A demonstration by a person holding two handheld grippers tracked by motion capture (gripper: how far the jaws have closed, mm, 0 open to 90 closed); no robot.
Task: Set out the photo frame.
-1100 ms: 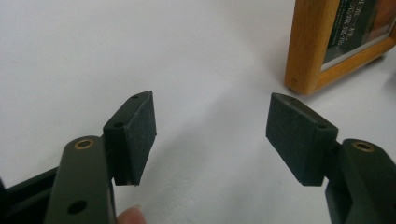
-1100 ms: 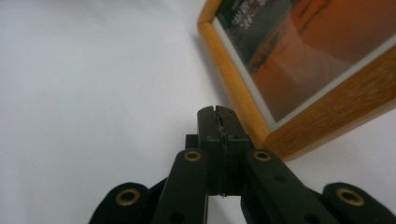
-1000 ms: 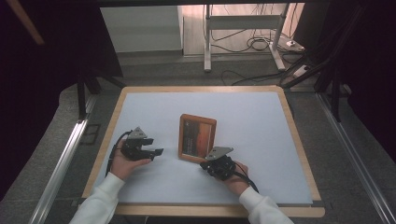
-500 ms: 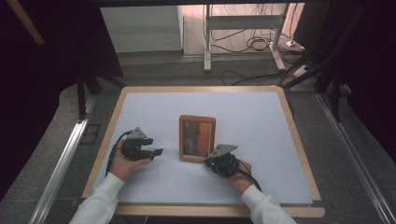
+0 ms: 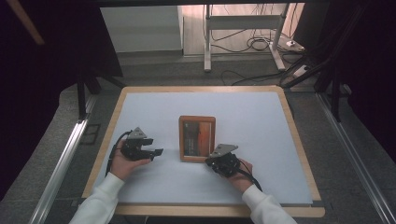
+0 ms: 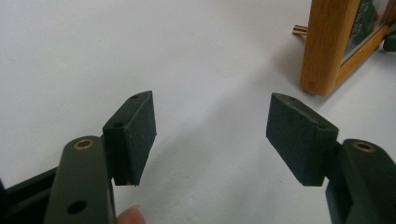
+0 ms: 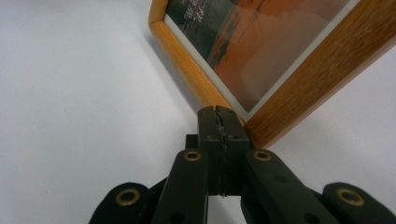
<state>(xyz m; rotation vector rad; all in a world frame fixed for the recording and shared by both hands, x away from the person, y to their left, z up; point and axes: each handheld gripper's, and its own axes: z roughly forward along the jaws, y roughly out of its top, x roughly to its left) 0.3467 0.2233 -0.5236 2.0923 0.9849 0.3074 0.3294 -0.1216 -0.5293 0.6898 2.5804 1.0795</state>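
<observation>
A wooden photo frame [image 5: 197, 137] with an orange and dark picture lies flat in the middle of the white table [image 5: 261, 121]. My right gripper [image 5: 209, 161] is shut with nothing between its jaws. In the right gripper view its closed tips [image 7: 219, 116] rest against the near corner of the frame [image 7: 280, 42]. My left gripper [image 5: 158, 152] lies on the table to the left of the frame, apart from it and open. In the left gripper view its pads [image 6: 135, 135] stand wide over bare table, and the frame's edge [image 6: 327, 46] is at the upper right.
A wooden border [image 5: 210, 209] rims the table. Metal rails [image 5: 60, 163] run along both sides. Beyond the far edge are a white stand [image 5: 243, 23] and cables [image 5: 254, 44] on the floor.
The frame has turned slightly and now lies square to the table. My right gripper has shifted a little at the frame's near corner. The left gripper has stayed still.
</observation>
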